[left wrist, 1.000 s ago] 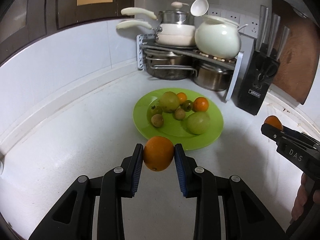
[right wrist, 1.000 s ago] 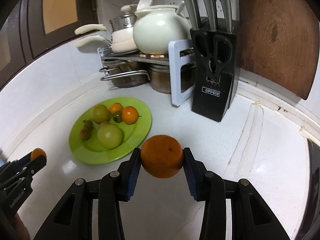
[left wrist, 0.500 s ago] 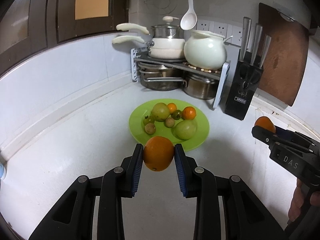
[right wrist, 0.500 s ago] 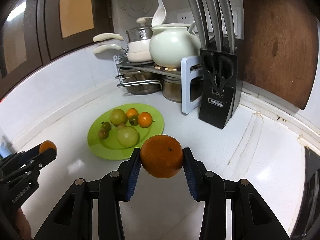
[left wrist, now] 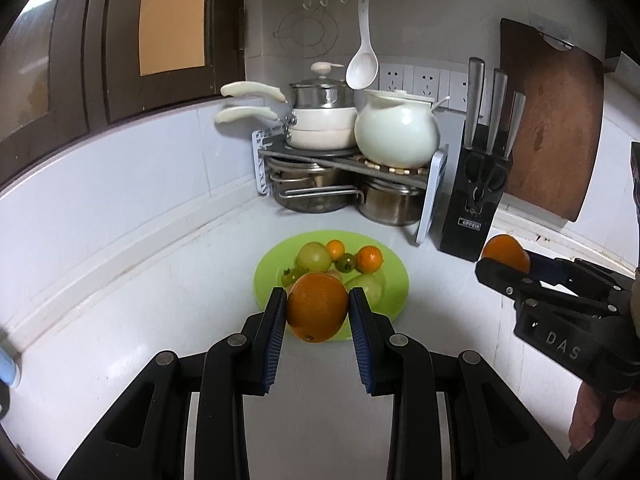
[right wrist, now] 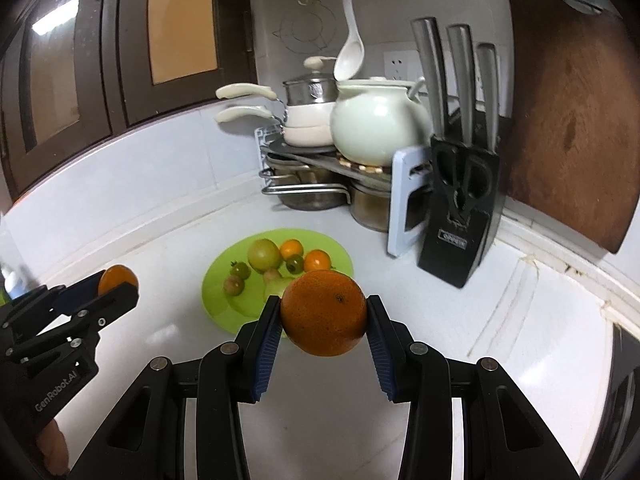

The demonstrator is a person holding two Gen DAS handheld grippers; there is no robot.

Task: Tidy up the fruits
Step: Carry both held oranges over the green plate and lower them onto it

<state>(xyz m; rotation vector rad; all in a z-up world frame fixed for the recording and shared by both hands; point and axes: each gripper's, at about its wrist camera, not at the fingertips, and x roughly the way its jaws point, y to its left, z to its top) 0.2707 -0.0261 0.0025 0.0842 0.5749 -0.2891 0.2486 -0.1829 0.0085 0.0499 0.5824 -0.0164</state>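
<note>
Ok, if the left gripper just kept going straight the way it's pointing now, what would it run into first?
Probably the fruit on the green plate. The left gripper, shut on an orange, points down toward the plate, so the pale green fruit near its front edge looks first in line, though depth is hard to judge.

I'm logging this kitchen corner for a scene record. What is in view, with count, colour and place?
oranges: two, orange, one in each gripper
plate: one, green, on the counter
small fruit: several, green and orange, on the plate
rack: one, grey, in the corner, holding pots
white pot: one, on the rack
knife block: one, black, right of the rack
cutting board: one, brown, against the wall
ladle: one, white, hanging
left gripper: black, jaws shut on an orange
right gripper: black, jaws shut on an orange
</note>
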